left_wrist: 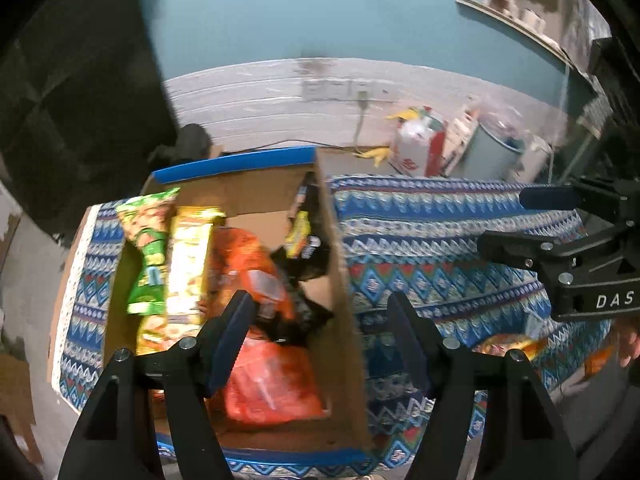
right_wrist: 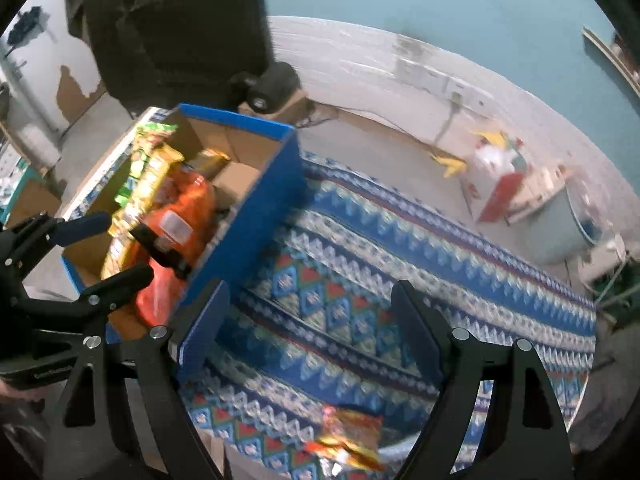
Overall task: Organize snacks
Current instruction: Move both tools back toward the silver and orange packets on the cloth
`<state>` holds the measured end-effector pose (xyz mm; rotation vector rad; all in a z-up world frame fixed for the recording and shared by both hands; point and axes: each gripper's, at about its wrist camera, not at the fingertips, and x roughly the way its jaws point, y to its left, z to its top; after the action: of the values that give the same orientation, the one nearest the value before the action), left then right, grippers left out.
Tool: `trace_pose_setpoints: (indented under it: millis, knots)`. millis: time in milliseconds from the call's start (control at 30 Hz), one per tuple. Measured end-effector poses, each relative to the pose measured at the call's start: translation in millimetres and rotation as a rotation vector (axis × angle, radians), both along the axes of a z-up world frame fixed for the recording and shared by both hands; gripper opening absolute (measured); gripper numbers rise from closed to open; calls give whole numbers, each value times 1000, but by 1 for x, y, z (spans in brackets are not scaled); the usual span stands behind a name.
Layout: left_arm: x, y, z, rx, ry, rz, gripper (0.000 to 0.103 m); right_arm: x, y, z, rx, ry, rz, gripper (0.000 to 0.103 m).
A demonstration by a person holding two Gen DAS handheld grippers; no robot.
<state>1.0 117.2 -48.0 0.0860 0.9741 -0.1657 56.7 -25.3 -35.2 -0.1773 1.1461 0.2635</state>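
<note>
**Patterned Cloth Surface and Its Load**

A surface covered by a blue, white and red patterned cloth carries everything here. What lies beneath the cloth cannot be told. The cardboard box, blue on its outer walls, sits directly on the cloth and serves as the landmark. It is open at the top and holds snack packets. To the right of the box stretches a broad bare run of cloth. Well to the right of the box, at the cloth's near edge, lies a single orange and yellow snack packet, apart from the box and flat on the fabric.
</note>
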Motion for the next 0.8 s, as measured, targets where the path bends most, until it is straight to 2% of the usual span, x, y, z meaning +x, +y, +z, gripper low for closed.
trace_pose_setpoints:
  millis: [400, 800]
  knots:
    - [-16, -78, -12, 28, 45, -173, 73, -40, -73, -11, -15, 39, -137, 83]
    - [-17, -129, -40, 34, 134, -265, 73, -78, -139, -38, -21, 123, -288, 83]
